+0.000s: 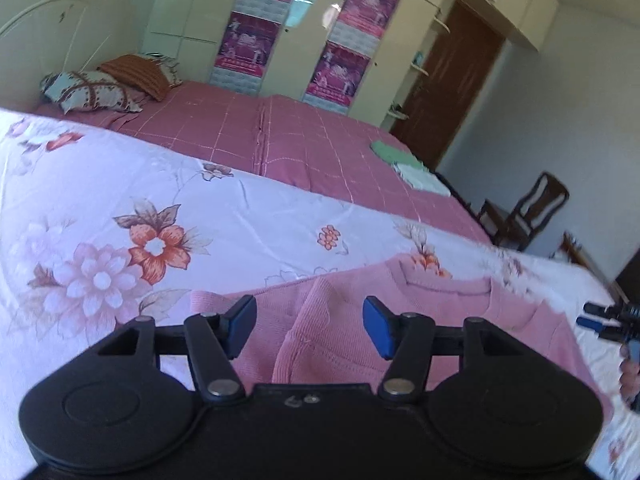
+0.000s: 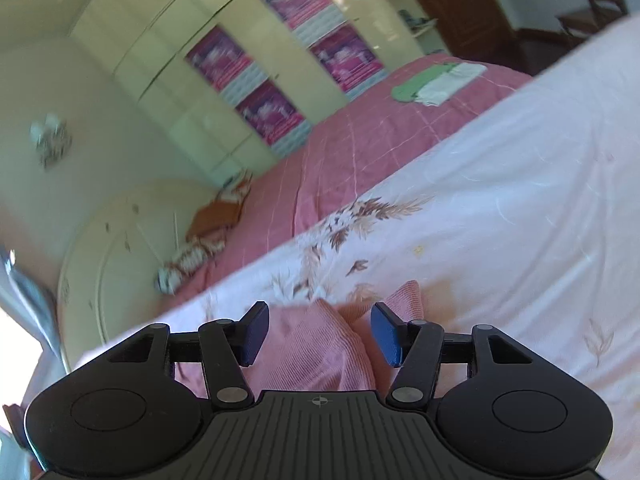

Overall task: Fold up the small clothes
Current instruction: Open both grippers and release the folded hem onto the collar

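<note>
The pink knit top [image 1: 404,320] lies on the white flowered bedsheet [image 1: 168,200], its neckline facing the pink checked bedspread [image 1: 304,136]. The left tongs [image 1: 309,330] hang spread wide above a raised fold of the top, pads gripping nothing. The right tongs [image 2: 318,334] are likewise spread wide over a bunched sleeve end [image 2: 404,296] of the top, clamping nothing.

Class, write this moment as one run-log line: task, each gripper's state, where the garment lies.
task: fold small clothes | left gripper: open, over pink top | right gripper: open, at pink top's bunched edge | pink top: on floral sheet
</note>
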The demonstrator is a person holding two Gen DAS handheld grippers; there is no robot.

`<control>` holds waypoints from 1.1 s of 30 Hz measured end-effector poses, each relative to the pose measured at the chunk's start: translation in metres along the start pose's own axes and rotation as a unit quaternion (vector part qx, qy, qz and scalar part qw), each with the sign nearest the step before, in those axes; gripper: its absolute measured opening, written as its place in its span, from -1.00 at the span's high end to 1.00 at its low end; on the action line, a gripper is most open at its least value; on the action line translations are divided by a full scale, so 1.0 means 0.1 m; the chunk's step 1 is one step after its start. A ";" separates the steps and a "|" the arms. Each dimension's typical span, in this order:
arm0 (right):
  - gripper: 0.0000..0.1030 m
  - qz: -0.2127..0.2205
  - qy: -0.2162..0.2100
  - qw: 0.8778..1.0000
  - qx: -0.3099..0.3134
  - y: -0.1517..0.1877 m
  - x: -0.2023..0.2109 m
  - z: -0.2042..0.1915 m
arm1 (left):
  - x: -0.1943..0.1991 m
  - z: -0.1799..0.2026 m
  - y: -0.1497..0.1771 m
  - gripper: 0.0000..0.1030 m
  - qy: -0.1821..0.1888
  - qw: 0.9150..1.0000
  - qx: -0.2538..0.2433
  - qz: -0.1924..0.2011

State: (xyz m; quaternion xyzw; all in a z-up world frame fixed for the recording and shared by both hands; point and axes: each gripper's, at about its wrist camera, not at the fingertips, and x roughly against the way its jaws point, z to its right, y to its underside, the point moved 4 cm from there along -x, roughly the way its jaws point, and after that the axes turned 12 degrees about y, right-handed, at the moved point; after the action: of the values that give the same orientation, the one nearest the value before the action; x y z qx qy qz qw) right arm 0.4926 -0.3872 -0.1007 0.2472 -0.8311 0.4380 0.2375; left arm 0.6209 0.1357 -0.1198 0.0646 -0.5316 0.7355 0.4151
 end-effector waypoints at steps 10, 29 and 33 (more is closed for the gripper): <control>0.00 -0.029 0.078 0.980 0.183 0.32 -0.55 -0.47 | -0.50 0.06 0.10 -0.05 -0.030 0.995 -0.068 -0.067; 0.83 0.060 0.122 0.966 0.219 0.33 -0.49 -0.50 | -0.23 0.09 -0.07 0.94 -0.059 0.995 -0.029 0.074; 0.83 0.053 0.132 0.967 0.213 0.32 -0.58 -0.50 | -0.29 0.10 -0.09 0.94 -0.065 0.994 -0.043 0.072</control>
State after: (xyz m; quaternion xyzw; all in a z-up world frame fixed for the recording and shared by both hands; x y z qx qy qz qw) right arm 0.5259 -0.3168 -0.1304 0.1875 -0.6918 0.6458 0.2632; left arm 0.6421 0.1124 -0.1244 0.0566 -0.5916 0.7342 0.3282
